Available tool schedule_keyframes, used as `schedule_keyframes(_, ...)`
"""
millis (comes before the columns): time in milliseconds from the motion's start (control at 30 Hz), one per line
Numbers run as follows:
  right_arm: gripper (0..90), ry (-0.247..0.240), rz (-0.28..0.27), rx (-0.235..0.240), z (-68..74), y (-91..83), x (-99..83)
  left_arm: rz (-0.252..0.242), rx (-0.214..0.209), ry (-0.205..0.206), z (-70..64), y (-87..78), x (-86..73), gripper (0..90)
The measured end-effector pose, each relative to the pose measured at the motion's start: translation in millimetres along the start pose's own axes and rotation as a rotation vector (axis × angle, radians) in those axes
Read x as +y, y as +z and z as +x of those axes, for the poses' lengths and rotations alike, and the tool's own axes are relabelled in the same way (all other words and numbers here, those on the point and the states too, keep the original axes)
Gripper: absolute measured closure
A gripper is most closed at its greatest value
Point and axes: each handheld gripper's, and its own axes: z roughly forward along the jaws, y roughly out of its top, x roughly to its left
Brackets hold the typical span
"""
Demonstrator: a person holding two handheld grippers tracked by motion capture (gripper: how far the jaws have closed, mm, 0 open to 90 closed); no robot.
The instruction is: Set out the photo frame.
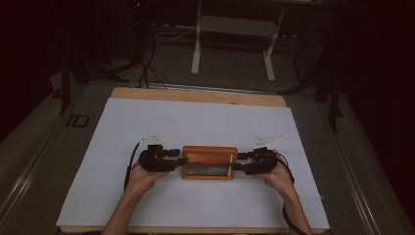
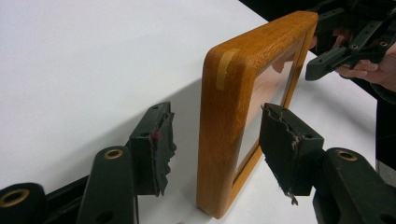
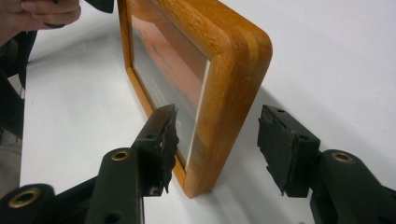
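Observation:
A wooden picture frame (image 1: 209,162) with a glass front stands upright on its long edge on the white sheet (image 1: 195,122). My left gripper (image 1: 178,156) is at the frame's left end and my right gripper (image 1: 242,160) is at its right end. In the left gripper view the frame's end (image 2: 224,107) sits between my open left gripper (image 2: 217,135) jaws, with a gap on each side. In the right gripper view the other end (image 3: 229,74) stands likewise inside my open right gripper (image 3: 217,140). Neither pair of pads touches the wood.
The white sheet covers a wooden table (image 1: 195,95) with room all around the frame. Beyond the far edge lie a dark floor, cables (image 1: 147,63) and the white legs of a desk (image 1: 196,44).

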Motion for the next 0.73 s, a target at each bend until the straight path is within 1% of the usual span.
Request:
schedule_keyframes(167, 47.9, -0.003, 0.013, -0.005, -1.2, -3.1, -1.1, 0.008, 0.004, 0.011, 1.7, -3.7, 0.3, 44.5)
schedule_keyframes(300, 48.4, 0.000, 0.019, -0.009, -4.0, -7.3, -3.4, 0.010, -0.006, 0.015, 3.9, -8.0, 0.2, 44.5)
schedule_keyframes(567, 49.2, 0.005, 0.046, -0.028, -8.4, -11.4, -7.3, 0.022, -0.005, 0.024, 9.8, -17.1, -1.2, 44.5)
schedule_keyframes(600, 49.3, 0.010, 0.056, -0.035, -9.6, -11.7, -8.7, 0.032, 0.009, 0.024, 12.1, -18.9, -2.0, 44.5)
schedule_keyframes(633, 49.3, 0.010, 0.056, -0.035, -9.6, -11.7, -8.7, 0.032, 0.009, 0.024, 12.1, -18.9, -2.0, 44.5)
schedule_keyframes(667, 49.5, 0.008, 0.070, -0.045, -12.1, -12.4, -10.6, 0.038, 0.028, 0.026, 13.9, -19.8, -2.7, 44.3)
schedule_keyframes(700, 49.5, 0.008, 0.070, -0.045, -12.1, -12.4, -10.6, 0.041, 0.037, 0.024, 15.3, -20.4, -3.1, 44.3)
schedule_keyframes(733, 49.5, 0.012, 0.082, -0.054, -13.6, -13.4, -12.4, 0.044, 0.047, 0.020, 17.3, -21.3, -3.7, 43.9)
